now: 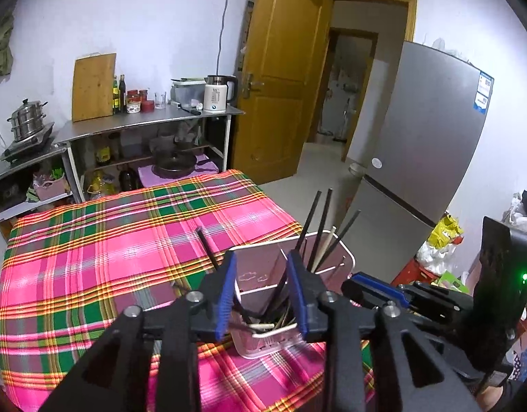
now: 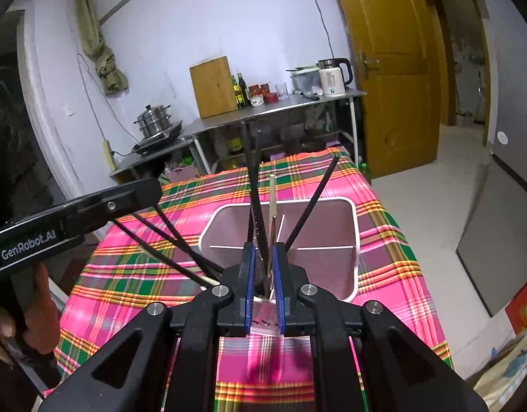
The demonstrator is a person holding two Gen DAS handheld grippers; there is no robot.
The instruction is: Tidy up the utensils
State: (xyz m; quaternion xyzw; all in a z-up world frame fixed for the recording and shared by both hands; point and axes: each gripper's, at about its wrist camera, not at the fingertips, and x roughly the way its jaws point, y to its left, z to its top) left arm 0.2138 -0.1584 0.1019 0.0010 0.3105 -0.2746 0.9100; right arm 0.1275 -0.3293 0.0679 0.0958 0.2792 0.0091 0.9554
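Chopsticks (image 2: 263, 213) stand in white holder (image 2: 346, 206) on plaid counter (image 1: 91, 240) (dark and pale mixed); left fingers (image 1: 229, 292) parted, holding nothing; right fingers (image 2: 250, 274) slightly parted around chopsticks.

I'm in a home kitchen: stacked steel steamer pot (image 1: 25, 120) at ten o'clock, white electric kettle (image 1: 218, 93) at twelve, tall grey fridge (image 1: 425, 144) at two.

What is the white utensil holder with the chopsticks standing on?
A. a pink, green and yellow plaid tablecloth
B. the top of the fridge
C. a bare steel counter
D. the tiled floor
A: the white utensil holder, with dark chopsticks leaning in it, sits on the plaid tablecloth, which shows on both sides of it in the right wrist view.
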